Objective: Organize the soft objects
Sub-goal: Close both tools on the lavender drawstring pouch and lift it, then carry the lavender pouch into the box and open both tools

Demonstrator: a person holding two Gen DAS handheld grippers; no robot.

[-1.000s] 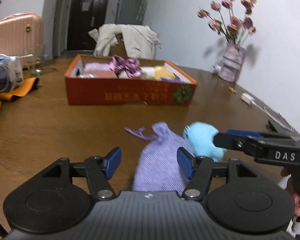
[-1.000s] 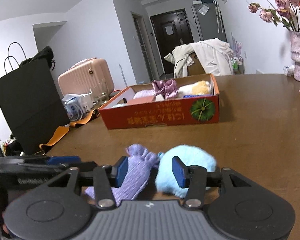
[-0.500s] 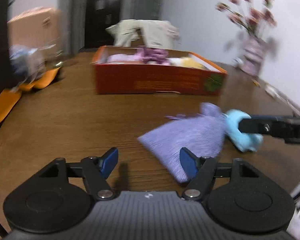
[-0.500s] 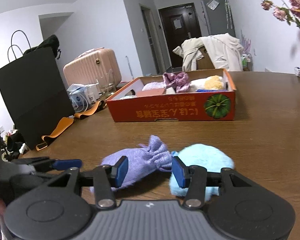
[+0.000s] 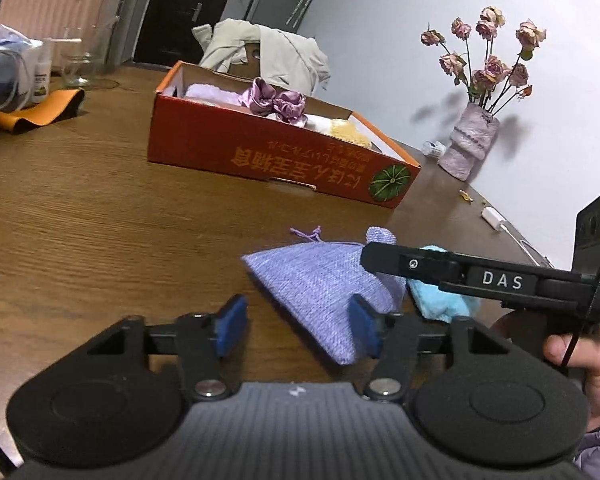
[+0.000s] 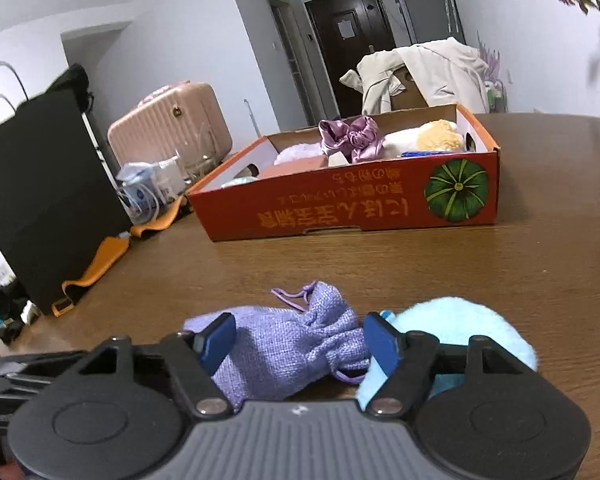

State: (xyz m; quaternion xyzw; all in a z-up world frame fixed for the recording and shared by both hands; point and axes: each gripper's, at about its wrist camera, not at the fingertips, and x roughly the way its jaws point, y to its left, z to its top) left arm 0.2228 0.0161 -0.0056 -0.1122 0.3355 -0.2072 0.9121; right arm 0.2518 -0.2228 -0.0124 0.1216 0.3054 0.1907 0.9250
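A purple drawstring pouch point(image 5: 320, 280) lies on the wooden table point(image 5: 100, 216), touching a light blue plush point(image 5: 440, 304). My left gripper point(image 5: 298, 330) is open, its right pad at the pouch's near corner. My right gripper point(image 6: 298, 346) is open with the pouch point(image 6: 288, 344) between its pads and the blue plush point(image 6: 460, 328) just right of it. In the left wrist view the right gripper's finger point(image 5: 420, 266) crosses over the pouch and the plush. An orange cardboard box point(image 5: 268, 152) behind holds several soft items.
A vase of dried roses point(image 5: 470, 140) stands at the right by the wall, with a white charger point(image 5: 494, 216) near it. A glass point(image 5: 80, 68), bottles and an orange strap point(image 5: 36, 114) sit at the far left. A black bag point(image 6: 40, 200) and pink suitcase point(image 6: 172, 120) stand beyond the table.
The pouch has turned to lie sideways, its neck against the blue plush. My left gripper has shifted left off the pouch. My right gripper has moved left from the plush to straddle the pouch.
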